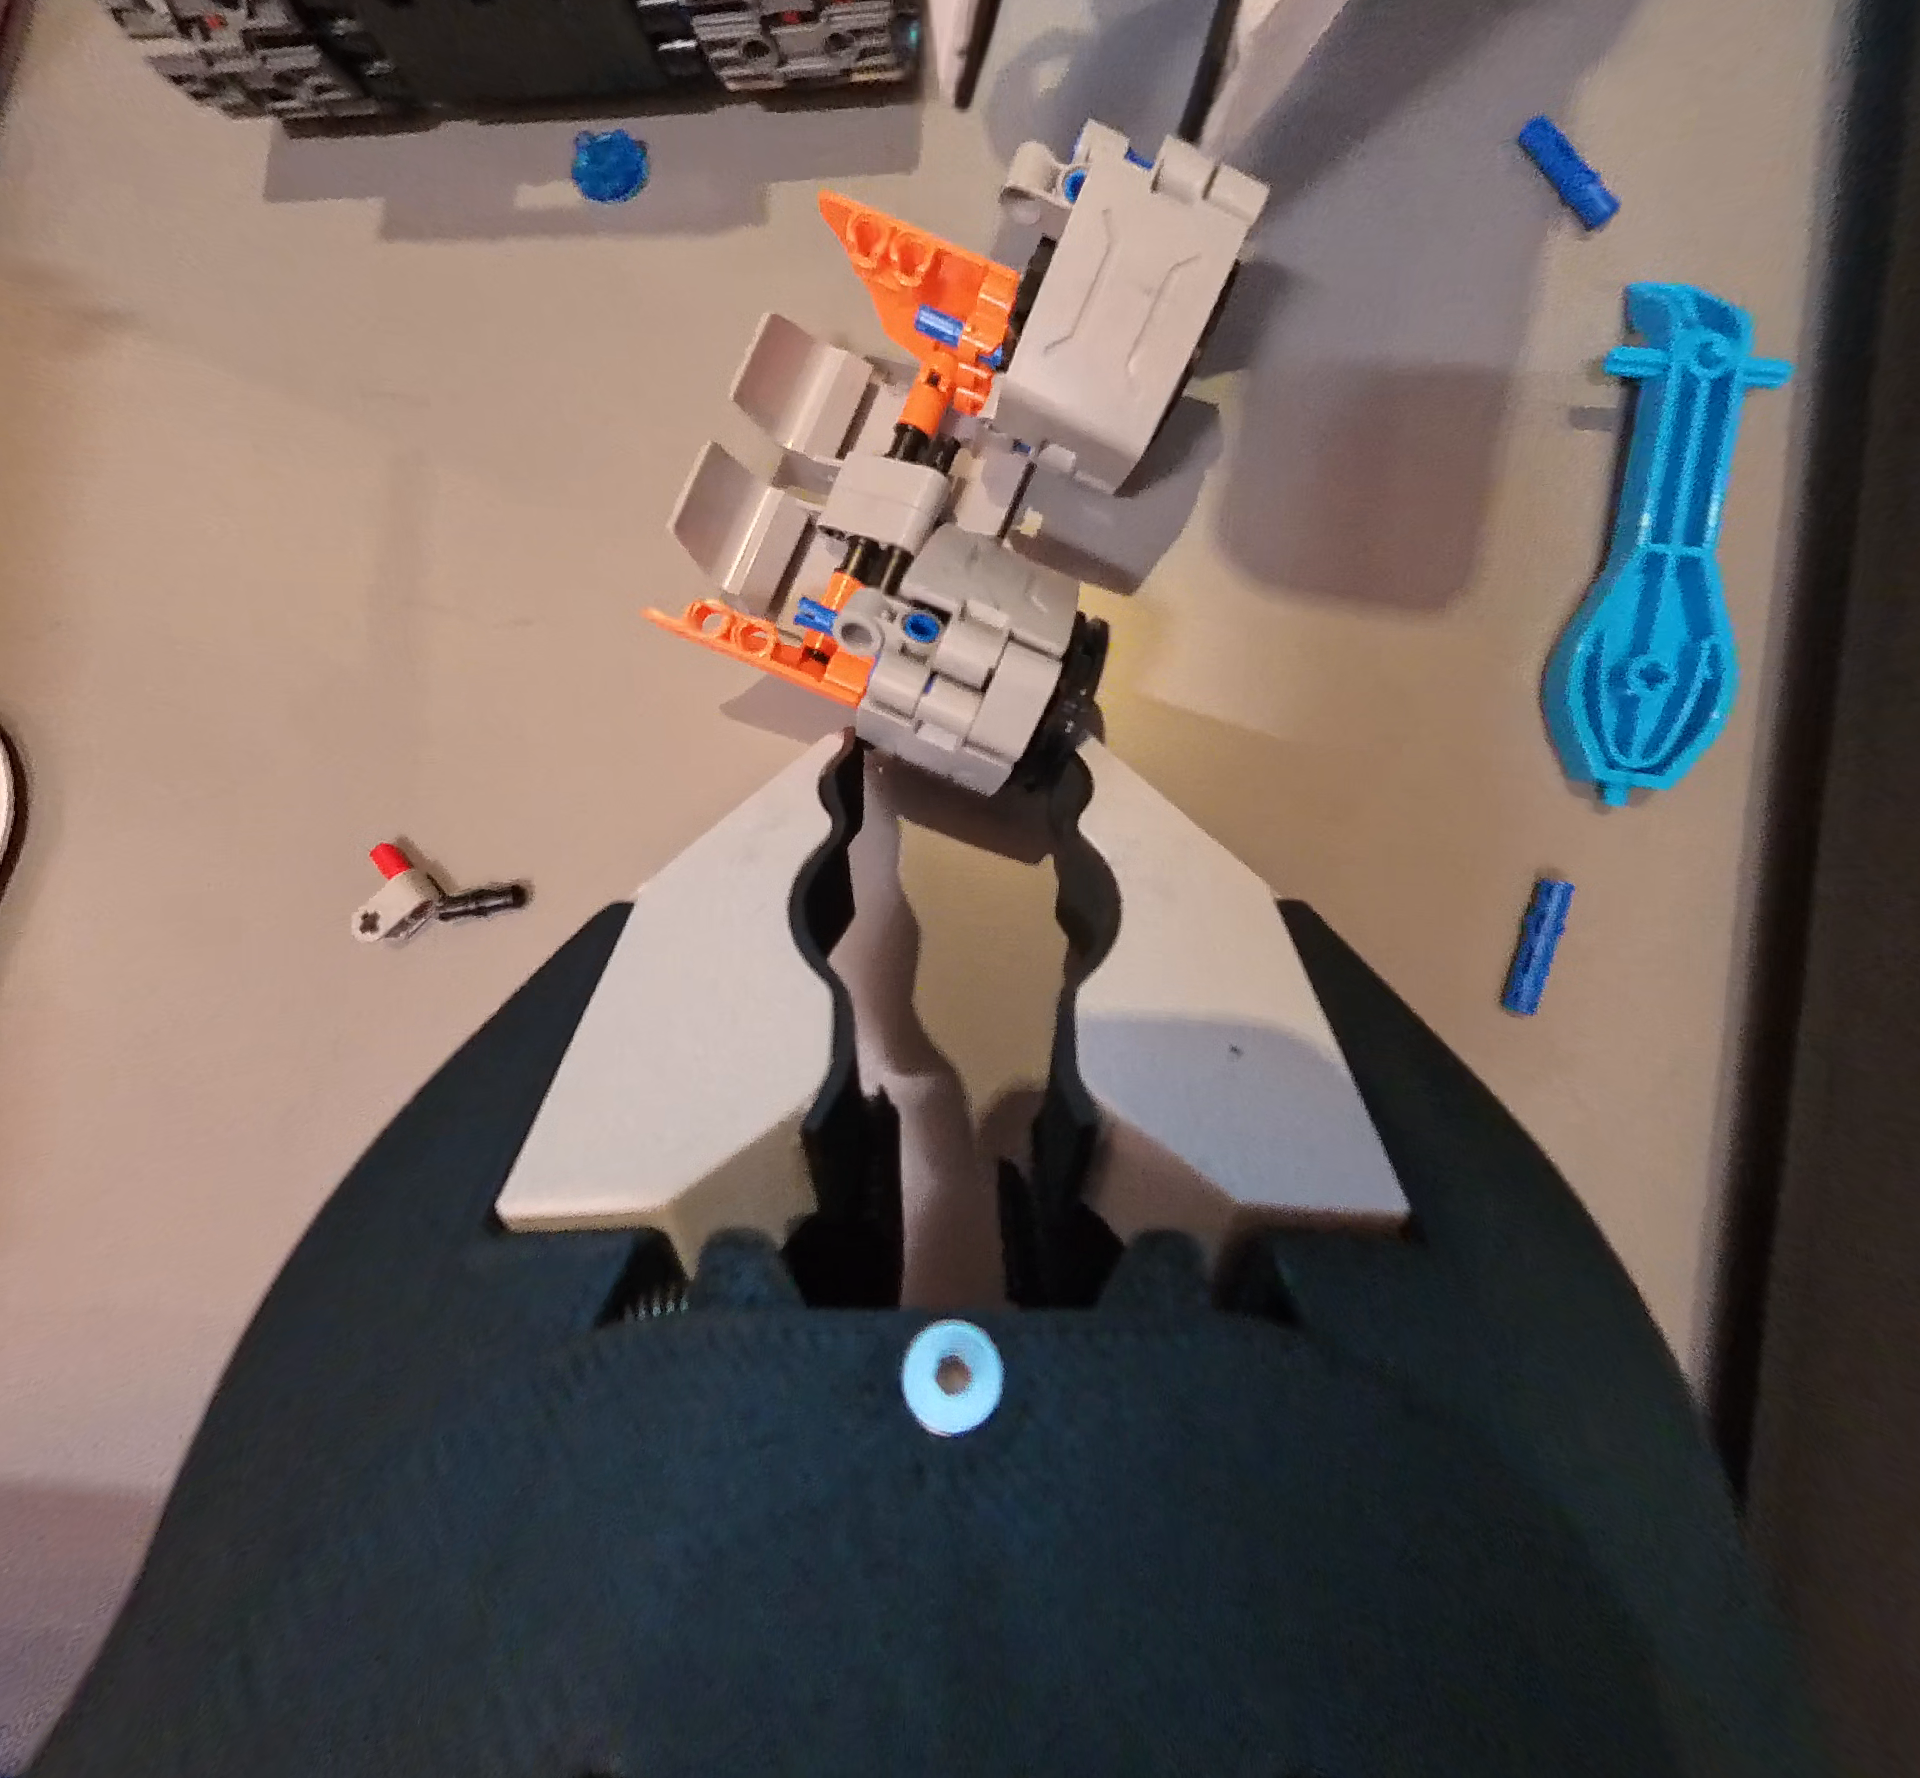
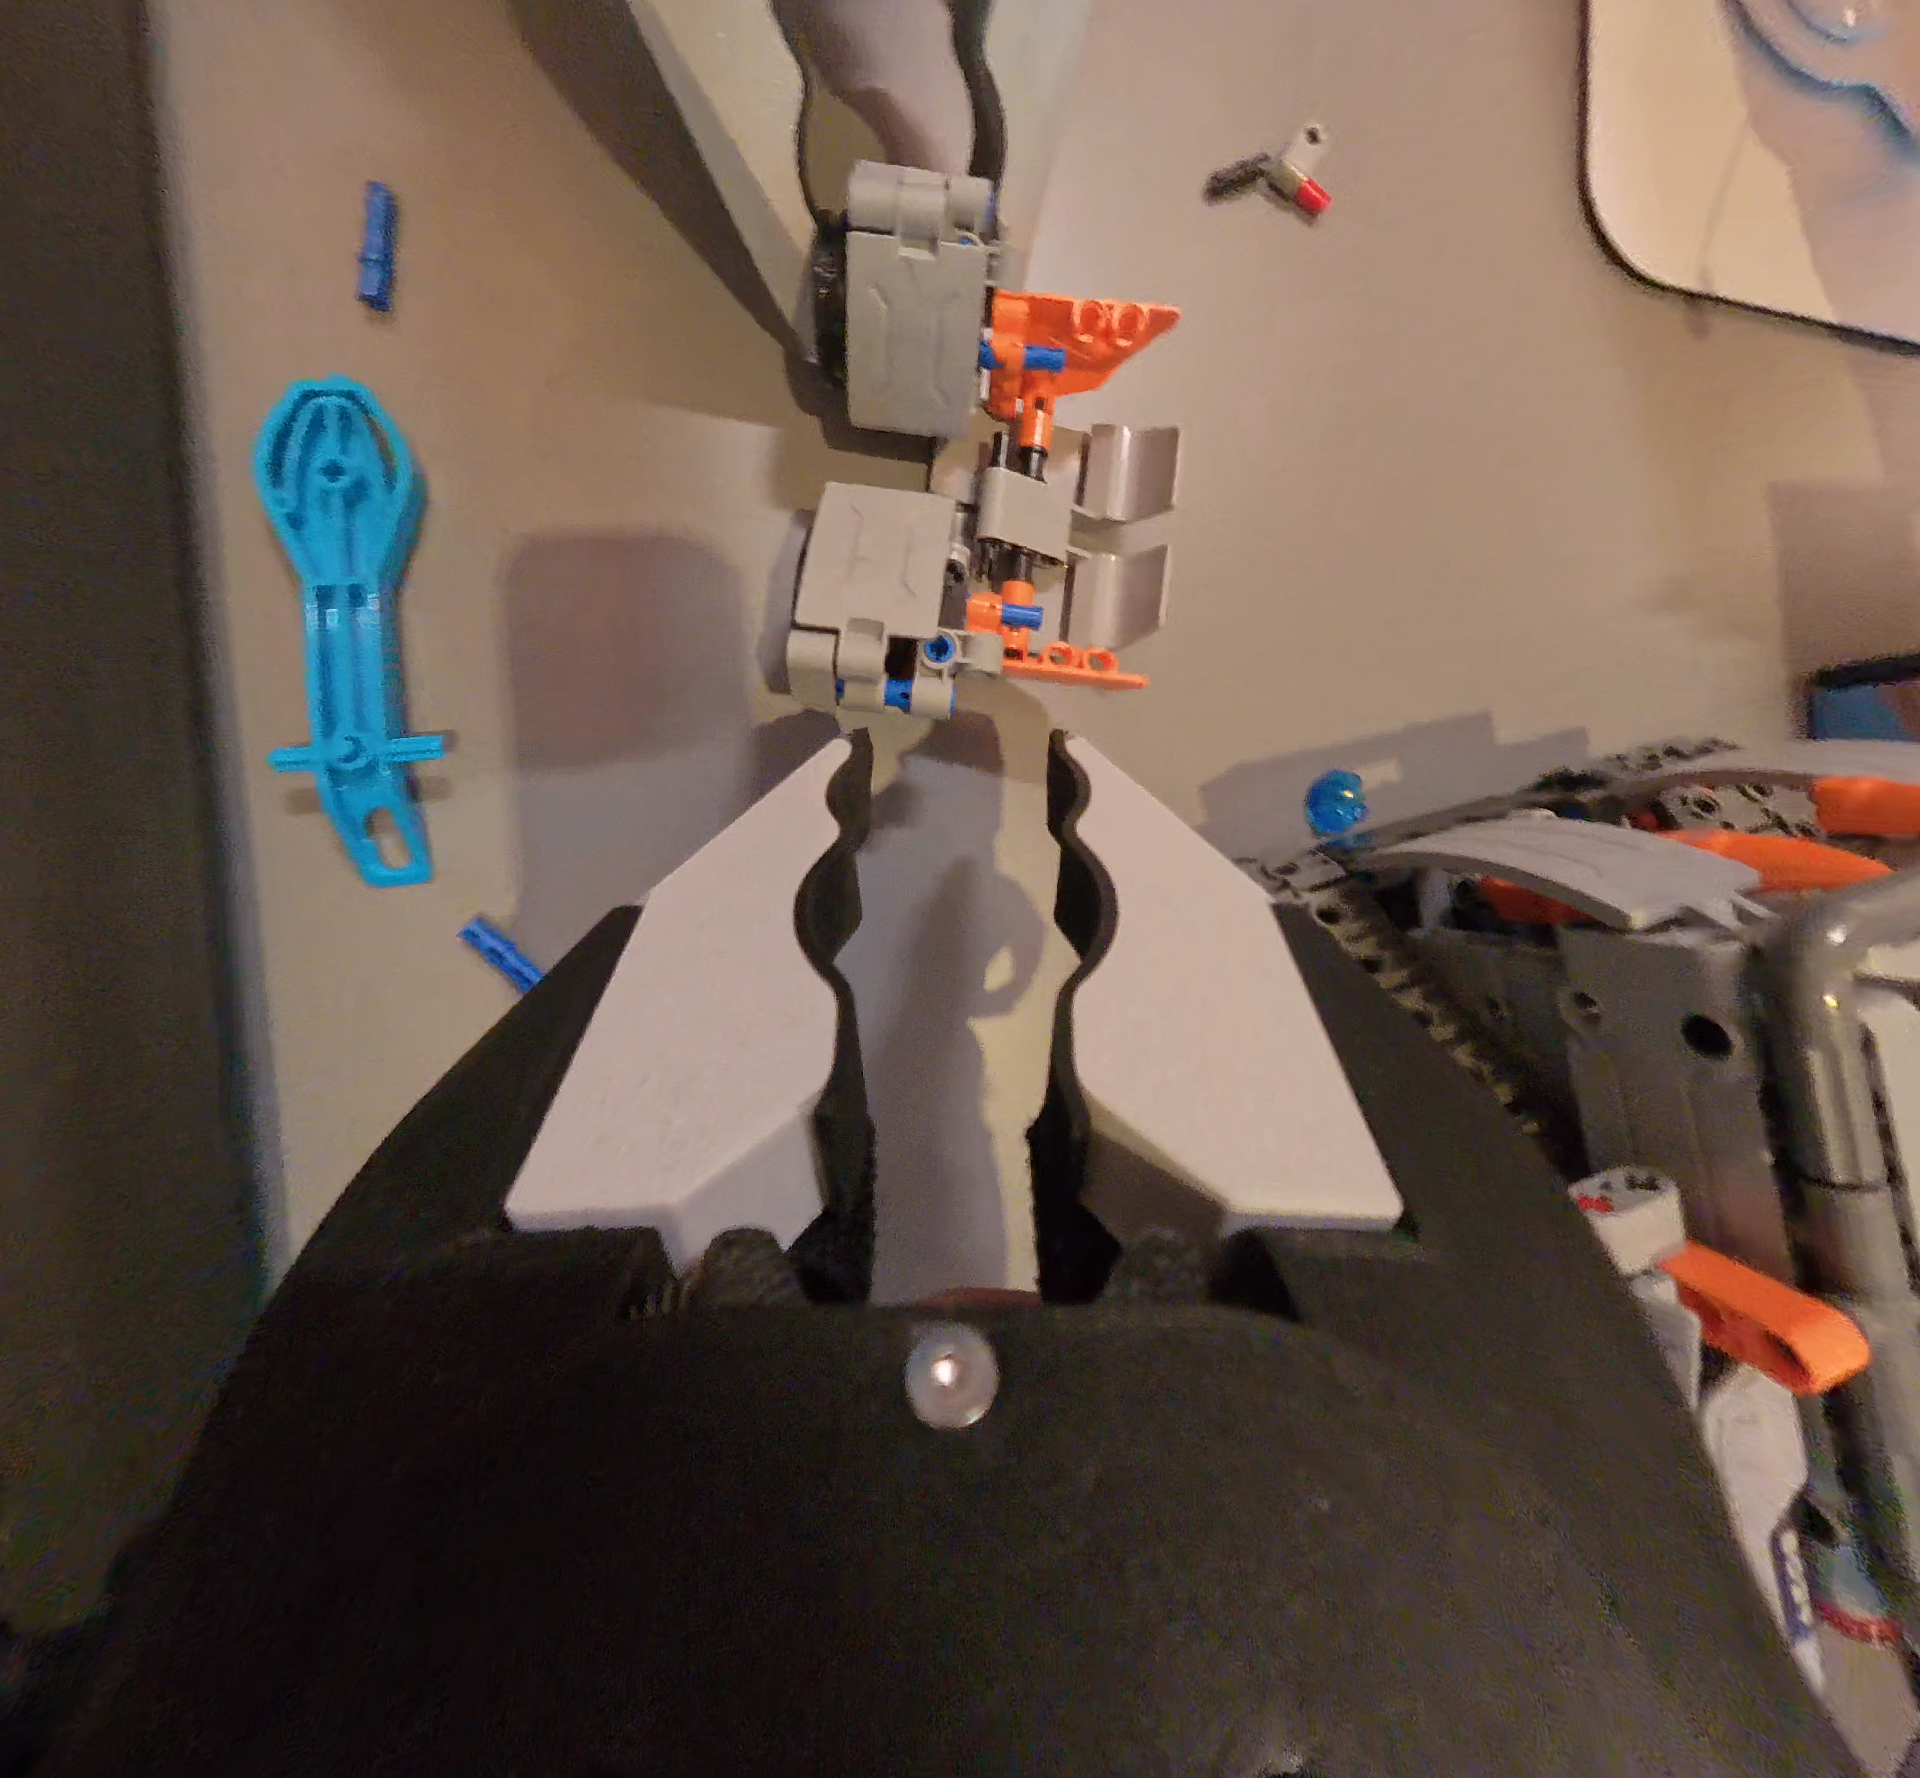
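Grey-and-orange brick assembly (image 1: 935,471) with blue pins hangs above the beige desk (image 1: 260,481), between both your tools. Your left tool (image 1: 961,762) grips its lower grey block at 12 o'clock. Your right tool (image 2: 951,741) sits just beneath its other end, fingers parted, touching uncertain. A turquoise brick separator (image 1: 1652,544) lies at 2 o'clock.

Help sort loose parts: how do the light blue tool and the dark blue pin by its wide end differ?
The light blue tool is much longer than the dark blue pin. The tool is a flat paddle with a crossbar; the pin is a short rod. The tool is pale blue, the pin deep blue. Both lie loose on the table.
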### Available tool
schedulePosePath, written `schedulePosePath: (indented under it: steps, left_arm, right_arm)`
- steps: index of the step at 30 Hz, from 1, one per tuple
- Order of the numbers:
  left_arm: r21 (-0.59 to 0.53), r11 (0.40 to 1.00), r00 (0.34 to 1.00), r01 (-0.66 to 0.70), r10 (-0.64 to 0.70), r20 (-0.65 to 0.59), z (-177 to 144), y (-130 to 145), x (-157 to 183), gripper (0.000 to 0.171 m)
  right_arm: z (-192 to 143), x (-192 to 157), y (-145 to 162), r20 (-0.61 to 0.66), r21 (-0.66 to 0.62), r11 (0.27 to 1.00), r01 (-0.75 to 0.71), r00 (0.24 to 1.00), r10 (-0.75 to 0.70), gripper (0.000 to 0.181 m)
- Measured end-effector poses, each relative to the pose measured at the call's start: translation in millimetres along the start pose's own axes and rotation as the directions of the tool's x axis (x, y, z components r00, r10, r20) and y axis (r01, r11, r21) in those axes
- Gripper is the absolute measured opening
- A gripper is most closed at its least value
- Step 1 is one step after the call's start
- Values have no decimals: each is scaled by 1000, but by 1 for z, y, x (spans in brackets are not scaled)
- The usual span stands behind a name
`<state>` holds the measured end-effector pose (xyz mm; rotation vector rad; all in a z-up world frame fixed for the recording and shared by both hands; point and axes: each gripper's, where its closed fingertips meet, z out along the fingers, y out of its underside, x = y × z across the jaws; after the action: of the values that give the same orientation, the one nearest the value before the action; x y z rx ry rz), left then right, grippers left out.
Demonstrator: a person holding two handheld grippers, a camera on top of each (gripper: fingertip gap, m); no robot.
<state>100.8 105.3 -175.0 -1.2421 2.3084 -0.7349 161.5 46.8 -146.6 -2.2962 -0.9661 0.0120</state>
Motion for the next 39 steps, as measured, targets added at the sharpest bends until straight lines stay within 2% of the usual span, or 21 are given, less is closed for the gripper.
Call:
schedulePosePath:
  steps: [5,12,16,27,33,39]
  left_arm:
    - [-13,1000,1000,-4,4,10,0,2,0,38]
    - [-35,999,1000,-13,13,-14,-8,6,2,50]
    - [-49,999,1000,-17,16,-17,-7,10,1,52]
    - [-48,999,1000,-24,23,-20,-6,10,0,51]
    - [-42,999,999,-33,32,-26,-5,9,2,49]
    - [-30,999,999,-44,43,-24,-4,7,3,44]
  right_arm:
    - [-1,12,6,-46,-17,999,-36,998,35,32]
    - [-18,-2,4,18,42,998,-47,999,46,37]
    - [-19,-4,12,38,30,997,-65,997,63,43]
    - [-9,-17,4,91,25,997,-71,994,69,59]
    - [6,-18,2,78,-25,997,-70,994,72,57]
    - [9,-16,-3,70,-8,998,-56,996,56,43]
